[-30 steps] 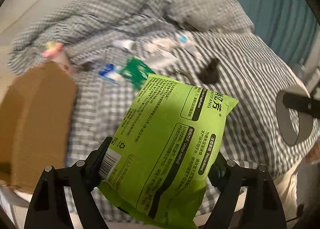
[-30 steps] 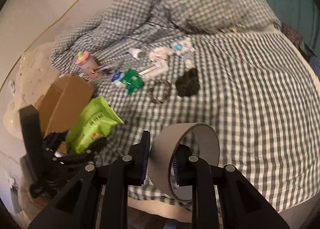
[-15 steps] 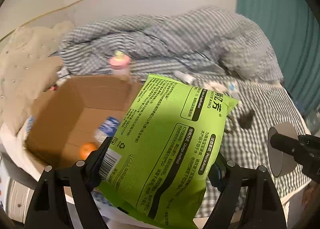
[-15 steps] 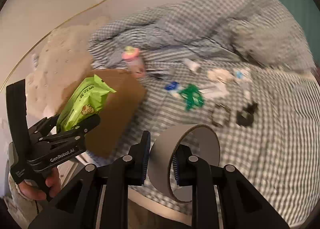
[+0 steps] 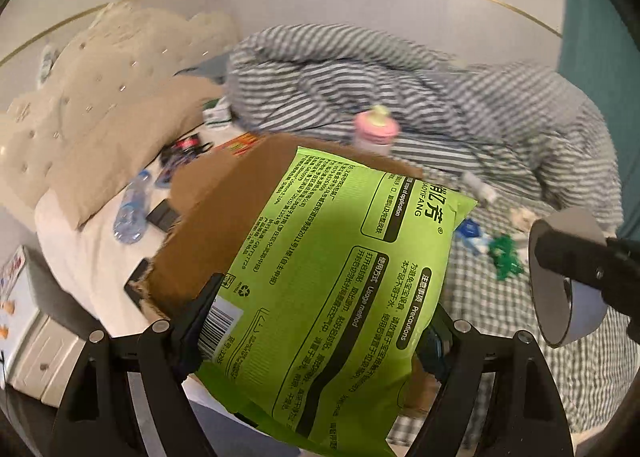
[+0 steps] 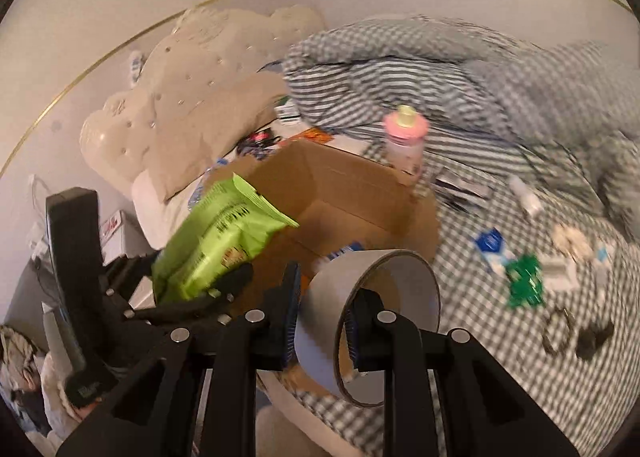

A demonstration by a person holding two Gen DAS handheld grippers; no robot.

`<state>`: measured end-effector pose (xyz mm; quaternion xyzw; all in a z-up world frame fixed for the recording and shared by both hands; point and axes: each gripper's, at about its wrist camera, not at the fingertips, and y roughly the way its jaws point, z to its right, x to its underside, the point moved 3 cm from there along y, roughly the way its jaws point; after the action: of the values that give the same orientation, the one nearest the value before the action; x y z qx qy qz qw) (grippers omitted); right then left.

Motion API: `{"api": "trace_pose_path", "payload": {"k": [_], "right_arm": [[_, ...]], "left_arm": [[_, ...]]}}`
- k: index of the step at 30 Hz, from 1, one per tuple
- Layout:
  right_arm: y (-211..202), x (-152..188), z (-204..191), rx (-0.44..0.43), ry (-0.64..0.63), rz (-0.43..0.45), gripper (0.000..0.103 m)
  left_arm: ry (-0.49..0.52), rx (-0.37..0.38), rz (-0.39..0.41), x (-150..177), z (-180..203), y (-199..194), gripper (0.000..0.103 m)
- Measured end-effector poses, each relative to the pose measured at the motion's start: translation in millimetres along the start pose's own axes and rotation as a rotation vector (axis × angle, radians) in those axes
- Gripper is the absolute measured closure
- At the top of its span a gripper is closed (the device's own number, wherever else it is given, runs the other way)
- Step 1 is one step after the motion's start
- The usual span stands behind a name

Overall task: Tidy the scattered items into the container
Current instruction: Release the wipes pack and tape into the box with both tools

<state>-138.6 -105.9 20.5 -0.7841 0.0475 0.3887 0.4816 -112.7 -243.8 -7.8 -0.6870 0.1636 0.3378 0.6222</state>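
Note:
My left gripper (image 5: 320, 321) is shut on a bright green packet (image 5: 340, 289) and holds it in front of the open cardboard box (image 5: 212, 225). In the right wrist view the packet (image 6: 216, 241) hangs at the box's (image 6: 352, 197) near left corner. My right gripper (image 6: 324, 321) is shut on the wall of a grey tape roll (image 6: 376, 321), held over the box's near edge. The tape roll also shows at the right in the left wrist view (image 5: 568, 277). Small items lie inside the box, partly hidden.
A pink bottle (image 6: 404, 141) stands behind the box. A blue-white pack (image 6: 492, 245), a green packet (image 6: 524, 281), a white tube (image 6: 528, 193) and dark bits (image 6: 592, 337) lie on the checked bedsheet (image 6: 520, 369). A rumpled duvet (image 6: 480, 77) and beige headboard (image 6: 192, 97) lie beyond.
Both grippers swung left from the bed's middle to the cardboard box, each still holding its item. The box now fills the centre of both views.

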Motion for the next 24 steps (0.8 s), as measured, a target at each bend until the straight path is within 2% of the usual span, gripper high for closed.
{"api": "trace_pose_path", "payload": {"k": [6,8,11,12,13,16,20,24], "right_arm": [[51,-26,-34,-0.026,-0.045,-0.024,0.084],[64,-28,-34,-0.021,-0.029,-0.026,0.080],[69,-24,-25,0.015,0.007,-0.039,0.039],[66,-23,-21,0.027,0.011,-0.027,0.037],[62,-22,-17,0.044,0.013,-0.014,0.037],[47,-16,-3,0.086,0.014,-0.001,0.037],[16,-3,22,0.180,0.012,0.038,0.037],[-14,11,54,0.204,0.067,0.063,0.035]], "left_arm": [[-0.062,-0.055,-0.034,0,-35,34,0.018],[-0.060,-0.044,-0.054,2,-36,44,0.018],[-0.072,-0.005,-0.084,3,-33,50,0.017],[-0.069,0.004,-0.079,3,-30,49,0.016],[-0.059,0.004,-0.062,1,-27,45,0.015],[-0.031,0.006,-0.003,-6,-16,30,0.004],[0.008,0.031,0.023,-8,9,15,0.003],[0.042,0.051,0.003,-1,41,12,0.003]]}}
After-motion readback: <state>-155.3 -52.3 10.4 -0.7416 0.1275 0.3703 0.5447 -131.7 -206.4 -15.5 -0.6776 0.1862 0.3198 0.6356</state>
